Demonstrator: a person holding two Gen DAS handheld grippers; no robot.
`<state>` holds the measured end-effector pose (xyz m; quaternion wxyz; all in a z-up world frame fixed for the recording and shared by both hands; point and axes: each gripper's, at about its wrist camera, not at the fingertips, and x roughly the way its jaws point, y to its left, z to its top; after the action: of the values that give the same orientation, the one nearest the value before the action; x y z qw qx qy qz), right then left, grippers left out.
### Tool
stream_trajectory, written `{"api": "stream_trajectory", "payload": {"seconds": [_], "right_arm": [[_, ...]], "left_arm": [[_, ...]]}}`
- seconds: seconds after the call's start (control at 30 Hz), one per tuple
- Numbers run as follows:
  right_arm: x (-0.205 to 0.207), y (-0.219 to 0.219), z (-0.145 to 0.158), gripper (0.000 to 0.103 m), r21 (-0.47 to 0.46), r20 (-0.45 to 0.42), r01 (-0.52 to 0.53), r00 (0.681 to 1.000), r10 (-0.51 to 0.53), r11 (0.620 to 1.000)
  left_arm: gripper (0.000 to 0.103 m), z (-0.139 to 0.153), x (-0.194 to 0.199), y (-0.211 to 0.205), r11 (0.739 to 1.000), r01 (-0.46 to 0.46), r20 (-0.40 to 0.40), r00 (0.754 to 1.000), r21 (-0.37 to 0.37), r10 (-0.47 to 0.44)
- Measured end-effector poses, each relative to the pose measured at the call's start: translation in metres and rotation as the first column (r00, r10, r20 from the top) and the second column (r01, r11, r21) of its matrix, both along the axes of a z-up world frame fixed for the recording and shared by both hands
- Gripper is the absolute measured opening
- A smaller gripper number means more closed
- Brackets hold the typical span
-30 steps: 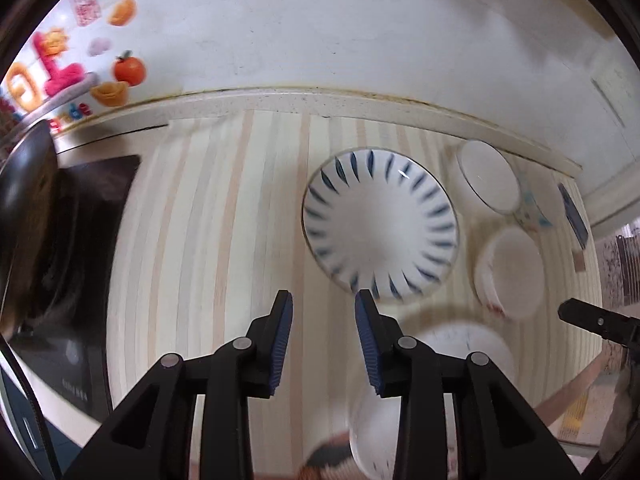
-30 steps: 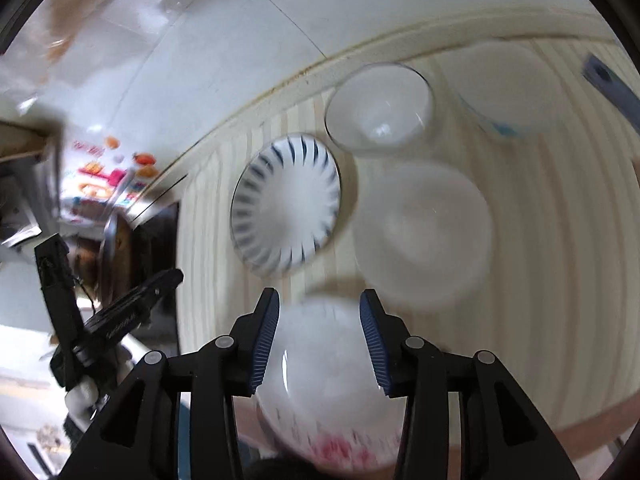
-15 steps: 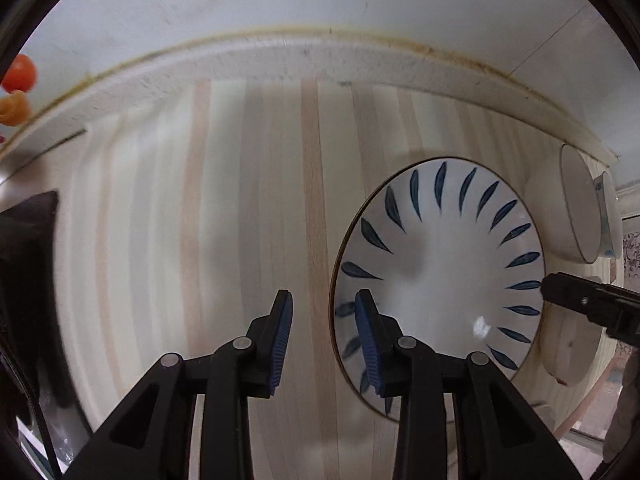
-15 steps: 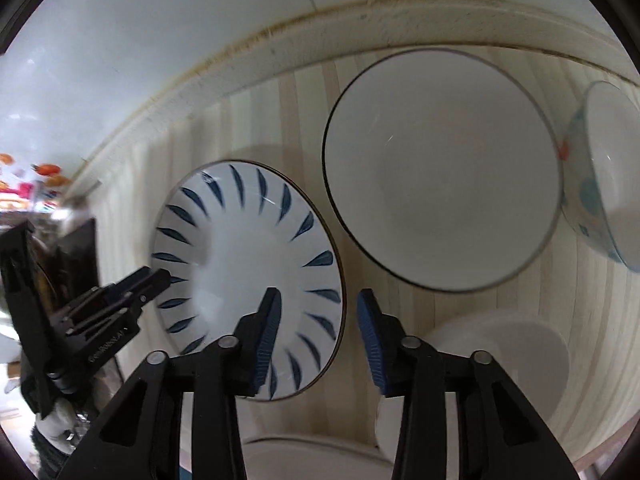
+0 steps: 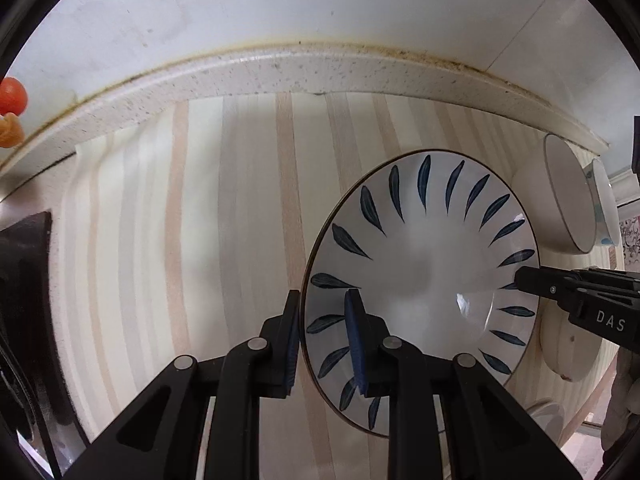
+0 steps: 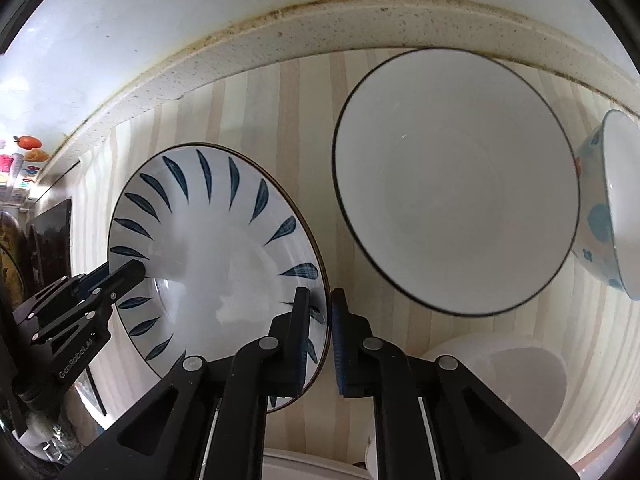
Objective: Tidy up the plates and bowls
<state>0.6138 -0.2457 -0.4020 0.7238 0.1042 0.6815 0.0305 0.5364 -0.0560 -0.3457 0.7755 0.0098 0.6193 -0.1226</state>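
Observation:
A white plate with blue leaf marks point(image 5: 420, 280) lies on the striped counter. My left gripper point(image 5: 322, 336) straddles its left rim, one finger outside and one inside; the gap has narrowed but is still wider than the rim, so it is open. In the right wrist view my right gripper point(image 6: 320, 320) is shut on the right rim of the plate point(image 6: 208, 248). Each gripper shows in the other's view, at opposite rims. A white bowl with a dark rim point(image 6: 452, 184) stands just right of the plate.
A floral bowl point(image 6: 600, 216) sits at the far right. A plain white bowl point(image 6: 500, 380) is at the front right, with another white dish below it. The speckled backsplash ledge point(image 5: 280, 76) runs behind. A black stove top point(image 5: 24, 300) lies to the left.
Both grippers came down and in to the plate's opposite rims. The right jaws shut on the rim; the left jaws narrowed around it.

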Motion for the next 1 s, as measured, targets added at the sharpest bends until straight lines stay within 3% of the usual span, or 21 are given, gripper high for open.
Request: {"api": "stream_trajectory", "payload": {"seconds": [0.47,0.77,1.0], "right_arm": [[-0.043,-0.012,0.063,0.012,0.045,0.053,-0.068,0.996,0.065,0.997],[-0.107,-0.031,0.097,0.012,0.075,0.056,-0.115,0.992,0.111,0.991],[-0.165,-0.047,0.091,0.012,0.080,0.018,-0.142,0.990,0.141,0.987]], "left_arm": [[0.019,0.053,-0.031,0.006,1.000,-0.022,0.054,0.998,-0.014,0.023],[0.019,0.091,-0.094,-0.001,0.999,-0.025,0.088,0.996,-0.040,0.028],[0.019,0.095,-0.151,-0.022,1.000,0.001,0.094,0.996,-0.031,0.001]]}}
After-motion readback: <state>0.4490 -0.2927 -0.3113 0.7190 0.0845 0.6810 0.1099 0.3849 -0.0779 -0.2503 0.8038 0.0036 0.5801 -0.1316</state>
